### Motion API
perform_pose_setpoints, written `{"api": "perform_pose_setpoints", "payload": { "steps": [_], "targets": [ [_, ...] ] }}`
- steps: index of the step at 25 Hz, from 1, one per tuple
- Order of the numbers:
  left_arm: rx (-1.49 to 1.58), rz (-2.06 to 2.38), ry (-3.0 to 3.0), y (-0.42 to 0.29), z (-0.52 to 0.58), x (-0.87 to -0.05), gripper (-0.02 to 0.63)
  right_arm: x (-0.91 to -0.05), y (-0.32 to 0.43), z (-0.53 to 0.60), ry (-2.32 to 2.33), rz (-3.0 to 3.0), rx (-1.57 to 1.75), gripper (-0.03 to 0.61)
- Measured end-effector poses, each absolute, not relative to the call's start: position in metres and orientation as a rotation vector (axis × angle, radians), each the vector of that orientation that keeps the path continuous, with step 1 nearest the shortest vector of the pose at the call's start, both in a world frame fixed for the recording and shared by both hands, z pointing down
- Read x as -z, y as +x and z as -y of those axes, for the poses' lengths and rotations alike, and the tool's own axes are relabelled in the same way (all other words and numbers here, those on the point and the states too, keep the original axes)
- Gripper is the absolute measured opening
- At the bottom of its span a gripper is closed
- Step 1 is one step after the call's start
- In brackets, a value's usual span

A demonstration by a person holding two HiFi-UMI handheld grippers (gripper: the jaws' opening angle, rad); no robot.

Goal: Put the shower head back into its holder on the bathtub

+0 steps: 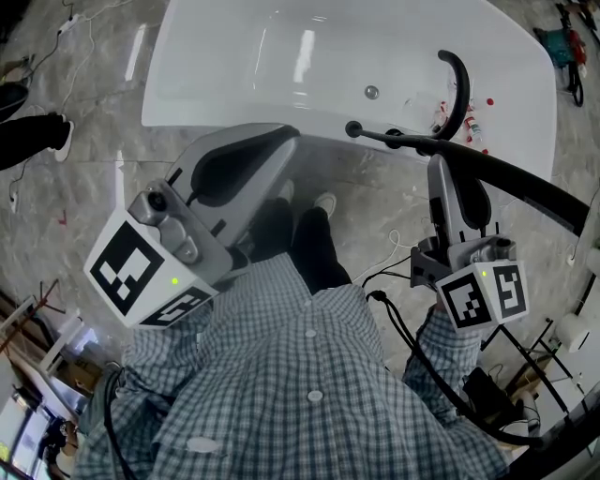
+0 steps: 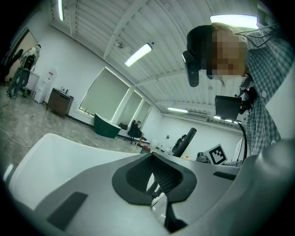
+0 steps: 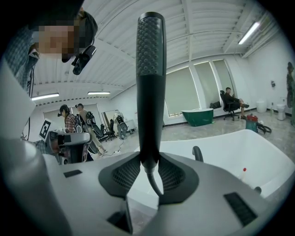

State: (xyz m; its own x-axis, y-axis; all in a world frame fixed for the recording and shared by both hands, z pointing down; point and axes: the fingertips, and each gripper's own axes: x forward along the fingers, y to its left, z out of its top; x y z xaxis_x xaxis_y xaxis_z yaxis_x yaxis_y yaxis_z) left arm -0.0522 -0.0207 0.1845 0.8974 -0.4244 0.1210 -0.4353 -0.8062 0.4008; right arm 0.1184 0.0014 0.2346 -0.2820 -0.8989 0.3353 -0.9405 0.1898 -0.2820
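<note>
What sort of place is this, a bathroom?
Probably not: it looks like a big test hall. A white bathtub stands on open floor, a green tub sits by the windows, cables trail about.

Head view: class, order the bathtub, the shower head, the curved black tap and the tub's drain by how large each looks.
1. bathtub
2. shower head, though it is nearer the camera, which flatters it
3. curved black tap
4. drain

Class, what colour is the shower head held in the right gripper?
The shower head is black, clearest in the right gripper view.
</note>
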Motion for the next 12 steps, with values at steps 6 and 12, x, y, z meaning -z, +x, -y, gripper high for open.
{"api": "perform_pose_setpoints", "payload": {
  "steps": [6, 12],
  "targets": [
    [-0.049, 0.608, 2.641, -0.042, 0.021, -0.193, 0.009, -0.248, 0.124, -0.003, 1.819, 2.334, -0.699, 0.12],
    [-0.068, 0.601, 2.64, -0.04, 0.018, -0.205, 0.009, -0.265, 0.12, -0.006, 1.803, 2.326, -0.722, 0.12]
  ]
}}
